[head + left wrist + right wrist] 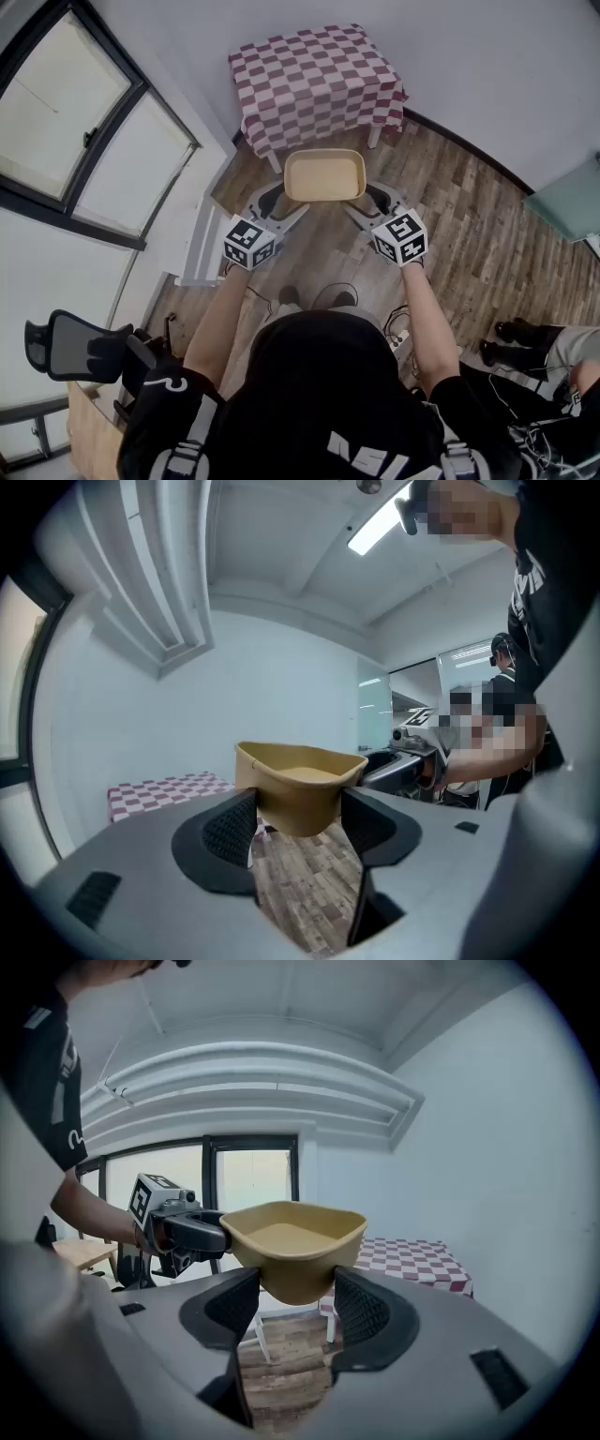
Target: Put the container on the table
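Note:
A tan, empty container point(323, 175) hangs in the air over the wood floor, short of the table with the red-and-white checked cloth point(319, 80). My left gripper point(274, 199) is shut on its left end and my right gripper point(371, 199) on its right end. In the left gripper view the container point(298, 780) sits pressed between both pads, with the table point(159, 792) low at the left behind it. The right gripper view has the container point(295, 1241) clamped between its pads too, the left gripper point(173, 1227) holding the far end and the table point(412, 1260) beyond at the right.
A large window point(66, 122) fills the left wall, with a white rail point(202, 244) below it. A black office chair point(75, 347) stands at the lower left. Cables point(398, 328) lie on the floor, and another person's shoes point(511, 342) are at the right.

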### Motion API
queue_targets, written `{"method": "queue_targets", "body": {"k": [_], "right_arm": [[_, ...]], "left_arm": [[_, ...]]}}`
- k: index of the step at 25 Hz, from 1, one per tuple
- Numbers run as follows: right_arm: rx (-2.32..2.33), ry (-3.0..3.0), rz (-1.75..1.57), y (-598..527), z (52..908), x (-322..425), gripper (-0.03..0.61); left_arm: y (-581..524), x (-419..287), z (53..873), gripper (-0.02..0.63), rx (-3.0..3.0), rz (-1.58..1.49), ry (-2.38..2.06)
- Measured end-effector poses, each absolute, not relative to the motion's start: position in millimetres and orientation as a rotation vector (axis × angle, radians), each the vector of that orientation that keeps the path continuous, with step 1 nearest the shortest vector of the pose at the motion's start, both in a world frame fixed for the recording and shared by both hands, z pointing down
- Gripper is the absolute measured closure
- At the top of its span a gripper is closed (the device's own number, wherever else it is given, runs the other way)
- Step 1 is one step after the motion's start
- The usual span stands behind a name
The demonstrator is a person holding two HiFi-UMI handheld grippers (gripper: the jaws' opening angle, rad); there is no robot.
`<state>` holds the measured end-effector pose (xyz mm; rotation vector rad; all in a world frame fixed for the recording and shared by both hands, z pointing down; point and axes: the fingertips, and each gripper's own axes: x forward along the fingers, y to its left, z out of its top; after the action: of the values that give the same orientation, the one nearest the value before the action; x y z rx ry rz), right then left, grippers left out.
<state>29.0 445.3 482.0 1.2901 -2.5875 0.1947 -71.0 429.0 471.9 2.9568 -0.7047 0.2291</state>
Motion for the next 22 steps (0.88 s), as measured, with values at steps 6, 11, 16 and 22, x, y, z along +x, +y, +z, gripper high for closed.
{"method": "queue_targets", "body": {"k": [6,11,16,22], "right_arm": [[1.287,-2.582,0.186,441.3,483.3,50.5,0.313],[1.291,-2.583,0.205,445.5,488.6,69.5,0.311],[1.271,-2.588,0.213,448.7,494.9,83.5,0.31],[1.242,-2.604,0.217,447.2,496.5,86.5,0.311]], "left_arm": [[425.2,-49.6,474.0,0.328,2.959,0.233,-0.704],[429.1,-30.5,478.3,0.328,2.951,0.234,-0.703],[433.5,-16.4,484.4,0.328,2.945,0.251,-0.709],[434.1,-13.6,485.3,0.328,2.937,0.258,-0.741]]}}
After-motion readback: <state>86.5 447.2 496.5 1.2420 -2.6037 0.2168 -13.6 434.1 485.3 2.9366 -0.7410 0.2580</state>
